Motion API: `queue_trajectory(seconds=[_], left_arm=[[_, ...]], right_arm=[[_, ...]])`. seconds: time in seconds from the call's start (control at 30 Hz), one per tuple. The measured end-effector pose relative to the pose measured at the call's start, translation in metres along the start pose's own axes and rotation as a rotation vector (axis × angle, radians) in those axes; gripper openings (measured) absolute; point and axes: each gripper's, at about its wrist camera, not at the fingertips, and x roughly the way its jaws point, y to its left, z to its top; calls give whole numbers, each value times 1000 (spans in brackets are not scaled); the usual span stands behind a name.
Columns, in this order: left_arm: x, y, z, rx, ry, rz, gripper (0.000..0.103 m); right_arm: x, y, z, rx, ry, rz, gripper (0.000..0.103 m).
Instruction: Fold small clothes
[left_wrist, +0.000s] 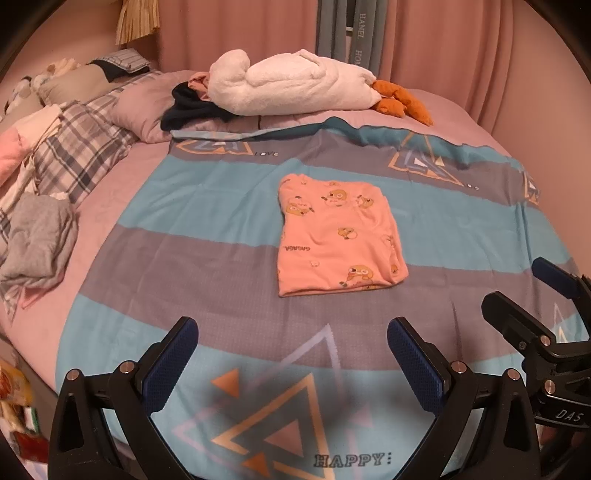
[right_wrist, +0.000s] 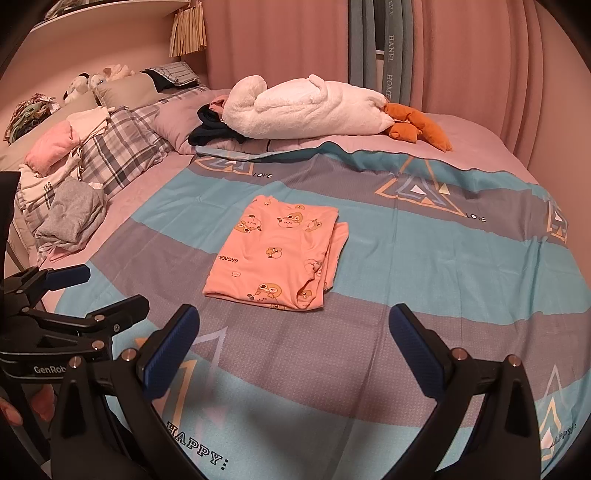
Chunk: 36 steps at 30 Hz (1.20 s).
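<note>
A small pink garment with cartoon prints (left_wrist: 334, 234) lies folded into a rectangle on the blue and grey striped sheet (left_wrist: 207, 229); it also shows in the right wrist view (right_wrist: 282, 254). My left gripper (left_wrist: 291, 343) is open and empty, held above the sheet well short of the garment. My right gripper (right_wrist: 293, 332) is open and empty, also short of the garment. The right gripper shows at the right edge of the left wrist view (left_wrist: 524, 291), and the left gripper at the left edge of the right wrist view (right_wrist: 99, 288).
A pile of grey and plaid clothes (left_wrist: 40, 240) lies at the left on the pink bed (left_wrist: 110, 206). A white plush goose (left_wrist: 295, 85) lies at the back before pink curtains (left_wrist: 461, 40). Pillows (right_wrist: 122, 147) lie back left.
</note>
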Motion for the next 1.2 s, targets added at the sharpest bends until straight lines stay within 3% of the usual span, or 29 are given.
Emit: queue_trajectory(seconds=[1.2], left_arm=[[5,-2,2,17,15,2,101]], right_arm=[[3,0,-1,0,3,0,103]])
